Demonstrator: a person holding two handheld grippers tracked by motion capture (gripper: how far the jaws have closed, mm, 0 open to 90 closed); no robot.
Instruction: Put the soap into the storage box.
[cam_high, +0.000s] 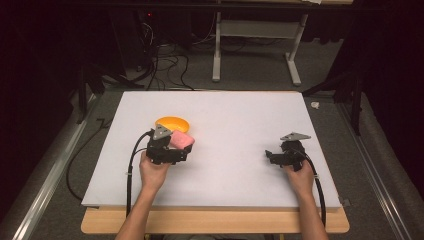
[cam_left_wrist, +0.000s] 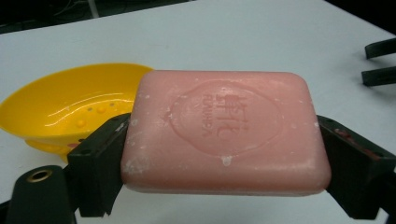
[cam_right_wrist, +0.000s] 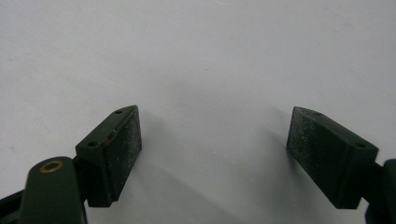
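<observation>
The left tool (cam_high: 181, 148) is clamped on a pink bar of soap (cam_left_wrist: 225, 131), one black jaw pressed against each short end. In the left gripper view the bar lies flat between the jaws with its embossed round stamp facing up, white scuffs along its edges, and it appears lifted clear of the white bench (cam_high: 240, 120). Just beyond it, on its left in that view, sits a yellow soap dish (cam_left_wrist: 70, 109) with small bumps in its hollow; the near rim of the dish passes behind the bar's corner. From the high view the soap is left of centre on the bench, right beside the dish's near right edge. The right tool (cam_right_wrist: 212, 156) rests low over bare bench at the right, well apart from the soap, its jaws spread wide with nothing between them.
</observation>
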